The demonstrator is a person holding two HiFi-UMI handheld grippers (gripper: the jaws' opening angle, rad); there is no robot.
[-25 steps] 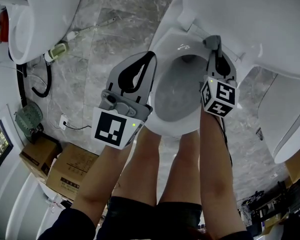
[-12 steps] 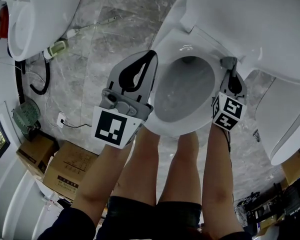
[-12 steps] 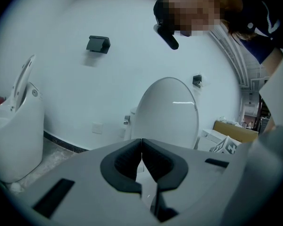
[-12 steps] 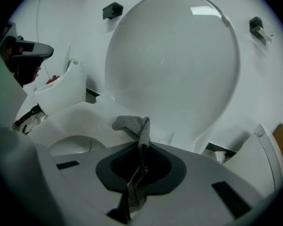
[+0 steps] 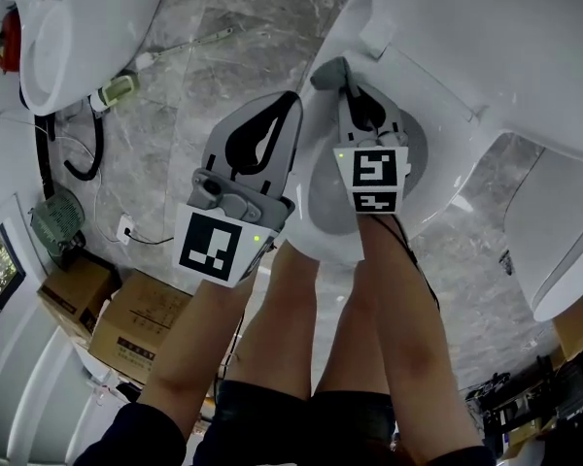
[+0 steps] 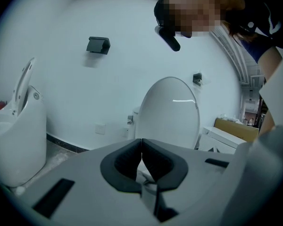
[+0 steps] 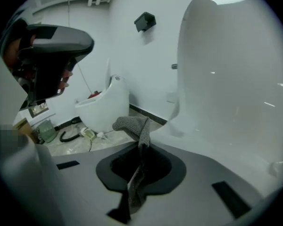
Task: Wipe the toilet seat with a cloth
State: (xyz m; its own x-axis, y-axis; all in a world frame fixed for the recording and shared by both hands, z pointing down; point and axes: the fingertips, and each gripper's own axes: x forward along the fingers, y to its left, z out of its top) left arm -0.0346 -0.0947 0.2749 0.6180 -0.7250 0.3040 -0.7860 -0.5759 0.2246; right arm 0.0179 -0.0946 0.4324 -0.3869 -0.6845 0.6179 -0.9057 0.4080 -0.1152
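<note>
Noting the right gripper (image 5: 347,90): its jaws are pinched tight on a grey cloth (image 5: 328,72) of coarse knitted texture. In the right gripper view the cloth (image 7: 140,140) is a narrow strip. Its long axis runs along the jaw line, and the free end is folded over and droops forward and left. In the head view that end sits at the rear-left rim of the glossy white oval toilet seat (image 5: 437,200), close to the raised lid (image 5: 486,37). The left gripper (image 5: 293,105) has its dark pads pressed together on nothing and hangs just left of the bowl over the grey marbled floor (image 5: 233,27).
</note>
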